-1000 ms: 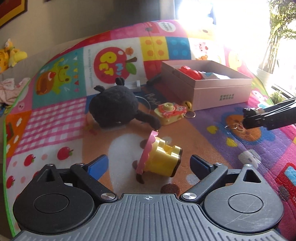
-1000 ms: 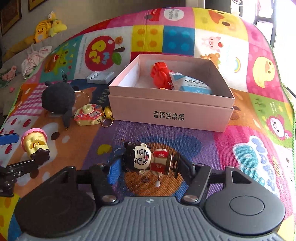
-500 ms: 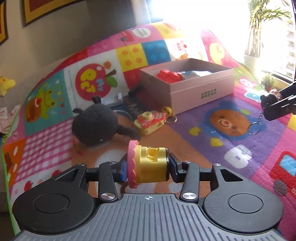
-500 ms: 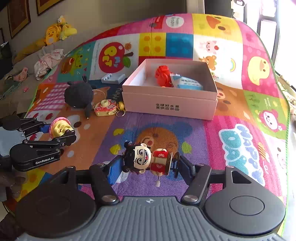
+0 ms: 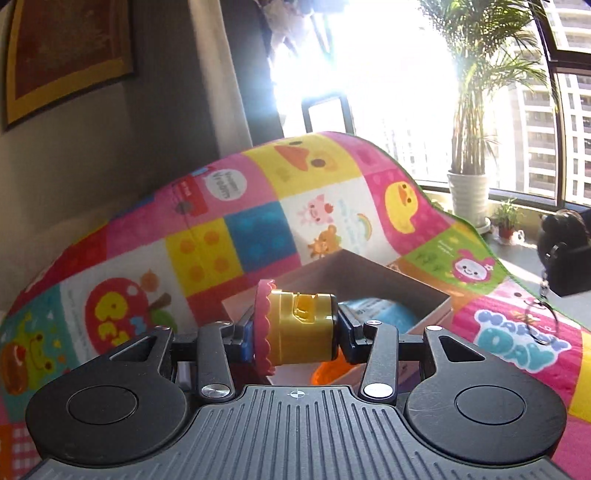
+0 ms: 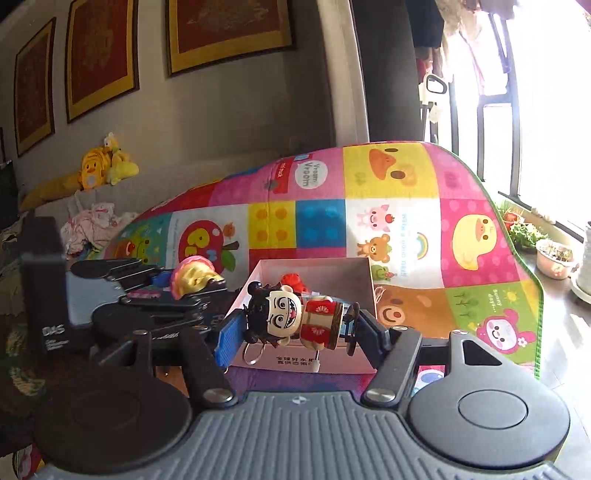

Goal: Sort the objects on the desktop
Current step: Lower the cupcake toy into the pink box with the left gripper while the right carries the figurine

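Both grippers (left [image 5: 295, 330], right [image 6: 295, 325]) clamp toys above box [image 6: 306, 266].

two grippers, left gripper [image 5: 295, 334] and right gripper [image 6: 295, 325], one yellow toy with pink frill [image 5: 297, 328], one doll keychain [image 6: 291, 319], one pink box [image 6: 314, 267] (red toy [image 6: 293, 279] inside), one play mat [image 6: 406, 229], three framed pictures [image 6: 229, 29], one potted palm [image 5: 467, 177]
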Demonstrator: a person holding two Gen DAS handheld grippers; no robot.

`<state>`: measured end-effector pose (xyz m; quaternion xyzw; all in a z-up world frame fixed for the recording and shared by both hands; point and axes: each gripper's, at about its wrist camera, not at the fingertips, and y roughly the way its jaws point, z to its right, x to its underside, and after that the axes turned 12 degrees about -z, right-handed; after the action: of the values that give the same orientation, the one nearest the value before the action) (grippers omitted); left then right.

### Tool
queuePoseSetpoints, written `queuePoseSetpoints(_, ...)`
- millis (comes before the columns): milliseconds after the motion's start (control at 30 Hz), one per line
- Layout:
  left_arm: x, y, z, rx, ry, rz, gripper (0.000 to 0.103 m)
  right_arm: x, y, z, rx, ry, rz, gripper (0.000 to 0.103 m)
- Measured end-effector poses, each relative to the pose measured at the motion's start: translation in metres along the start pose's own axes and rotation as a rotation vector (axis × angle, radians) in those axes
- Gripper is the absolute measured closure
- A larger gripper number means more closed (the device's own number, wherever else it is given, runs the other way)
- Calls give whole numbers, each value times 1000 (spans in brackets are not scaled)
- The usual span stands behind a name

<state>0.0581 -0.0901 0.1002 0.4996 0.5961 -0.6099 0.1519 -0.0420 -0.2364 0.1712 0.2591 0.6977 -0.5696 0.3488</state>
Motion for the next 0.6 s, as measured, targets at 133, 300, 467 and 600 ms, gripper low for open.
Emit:
queuePoseSetpoints(133, 1, 32, -1, 57, -3, -28, 47, 2, 11, 6, 26, 4, -37, 38)
queuePoseSetpoints(300, 31, 18, -13, 137, -94, -55, 8, -1, 28, 17, 58, 22, -71, 38)
queuePoseSetpoints(467, 69, -1, -31, 174, -233, -116, 2, -40, 74, 21, 58, 5, -102, 38)
queuePoseSetpoints(600, 98, -16, -48, 128, -326, -122, 0, -81, 130, 30, 82, 59, -145, 38)
